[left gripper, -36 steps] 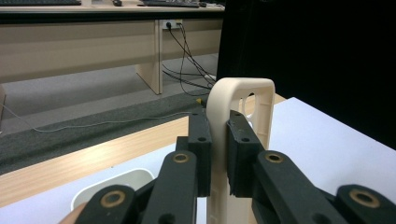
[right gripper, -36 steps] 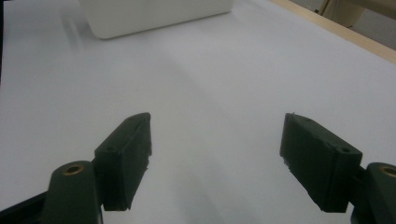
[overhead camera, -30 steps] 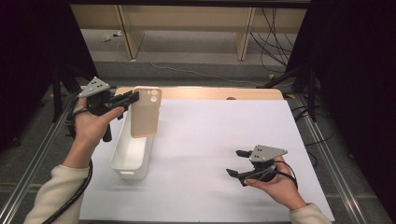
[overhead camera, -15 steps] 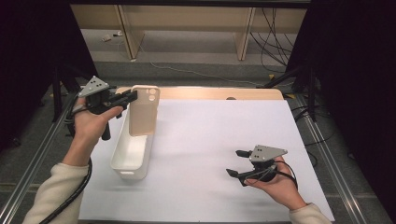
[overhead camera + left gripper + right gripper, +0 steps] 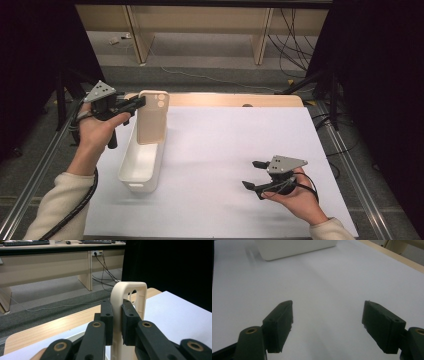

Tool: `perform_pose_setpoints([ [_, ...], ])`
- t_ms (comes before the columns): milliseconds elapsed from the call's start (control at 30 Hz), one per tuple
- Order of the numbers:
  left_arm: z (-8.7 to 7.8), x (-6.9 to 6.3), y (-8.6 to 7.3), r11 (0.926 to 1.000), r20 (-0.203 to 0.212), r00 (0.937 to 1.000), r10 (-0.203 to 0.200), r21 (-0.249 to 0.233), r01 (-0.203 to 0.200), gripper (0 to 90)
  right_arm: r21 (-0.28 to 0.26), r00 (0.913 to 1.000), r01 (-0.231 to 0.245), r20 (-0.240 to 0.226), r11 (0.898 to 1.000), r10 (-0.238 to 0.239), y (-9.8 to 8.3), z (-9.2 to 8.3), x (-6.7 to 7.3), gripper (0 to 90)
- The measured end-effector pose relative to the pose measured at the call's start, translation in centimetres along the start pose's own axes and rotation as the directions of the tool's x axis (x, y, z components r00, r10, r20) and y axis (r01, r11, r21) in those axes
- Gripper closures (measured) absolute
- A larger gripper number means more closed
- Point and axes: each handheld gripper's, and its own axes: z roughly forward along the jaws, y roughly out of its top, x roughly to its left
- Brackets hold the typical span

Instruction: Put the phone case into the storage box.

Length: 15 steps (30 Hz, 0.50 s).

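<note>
A cream phone case (image 5: pixel 151 119) stands on end above the far part of a white bin (image 5: pixel 134 176), lifted clear of it. My left gripper (image 5: pixel 139 104) is shut on the case's left edge, reaching in from the left. In the left gripper view both pads squeeze the case (image 5: pixel 130 293) edge-on, with its camera cut-out at the top; the left gripper (image 5: pixel 117 322) points level. My right gripper (image 5: pixel 252 175) rests low at the right of the white sheet, open, with nothing between its jaws. In the right gripper view my right gripper (image 5: pixel 328 326) faces bare sheet.
A long white bin (image 5: pixel 294 248) lies on the white sheet (image 5: pixel 225 150) at the left. The wooden table edge (image 5: pixel 240 100) runs along the far side. Metal rails (image 5: pixel 350 165) flank both sides. Desk legs and cables stand on the floor beyond.
The left gripper and the phone case have drifted slightly toward the far side. The right gripper has stayed put.
</note>
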Motion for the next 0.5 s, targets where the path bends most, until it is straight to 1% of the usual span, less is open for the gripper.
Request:
perform_pose_setpoints([
  [67, 0.05, 0.11, -0.03, 1.0000, 0.000, 1.0000, -0.004, -0.001, 0.004, 81.7, 0.002, 1.0000, 0.000, 0.001, 1.000, 0.000, 0.00, -0.03, -0.03, 26.1],
  [500, 0.04, 0.82, 0.07, 1.0000, -0.015, 0.9998, 0.008, 0.001, -0.008, 81.7, 0.003, 1.0000, 0.000, 0.002, 1.000, 0.000, -0.01, -0.03, -0.03, 26.2],
])
